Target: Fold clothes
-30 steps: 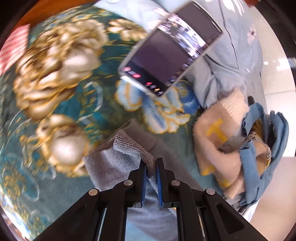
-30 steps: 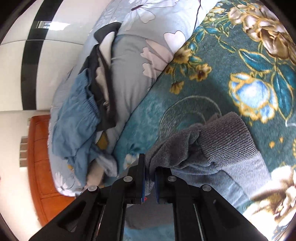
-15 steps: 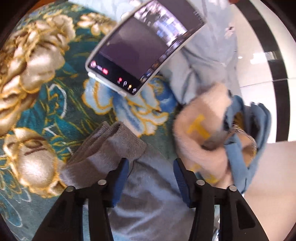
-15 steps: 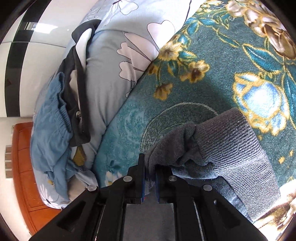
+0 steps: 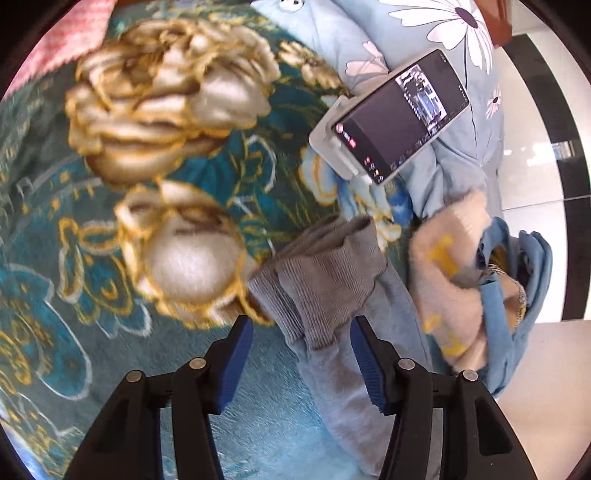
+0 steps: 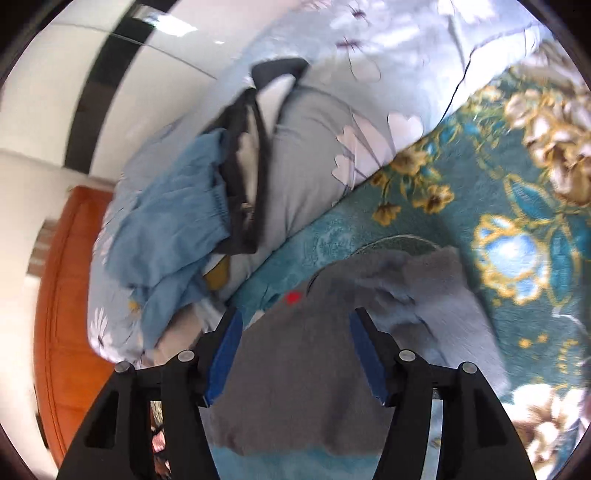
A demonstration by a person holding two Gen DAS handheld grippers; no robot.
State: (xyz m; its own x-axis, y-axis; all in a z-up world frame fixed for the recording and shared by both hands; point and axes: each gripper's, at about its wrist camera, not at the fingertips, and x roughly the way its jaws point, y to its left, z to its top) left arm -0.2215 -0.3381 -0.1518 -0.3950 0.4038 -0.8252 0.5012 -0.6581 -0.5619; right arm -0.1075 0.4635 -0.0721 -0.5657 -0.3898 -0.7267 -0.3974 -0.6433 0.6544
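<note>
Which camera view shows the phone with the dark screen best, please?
The left wrist view. There the phone lies whole, in its pale case, on the teal blanket against the blue floral pillow. The right wrist view does not show it.

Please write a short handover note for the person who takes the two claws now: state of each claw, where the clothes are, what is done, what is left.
Left claw: open, empty, over the ribbed cuffs of the grey garment.
Right claw: open, empty, above the same garment.
The garment lies on the floral blanket, released, cuffs stacked together.
Unfolded pile (beige, blue pieces) sits beside it, against the quilt. A phone lies nearby.
Done: one fold, it seems.
Left: probably finish the grey garment, then fold the pile.
</note>
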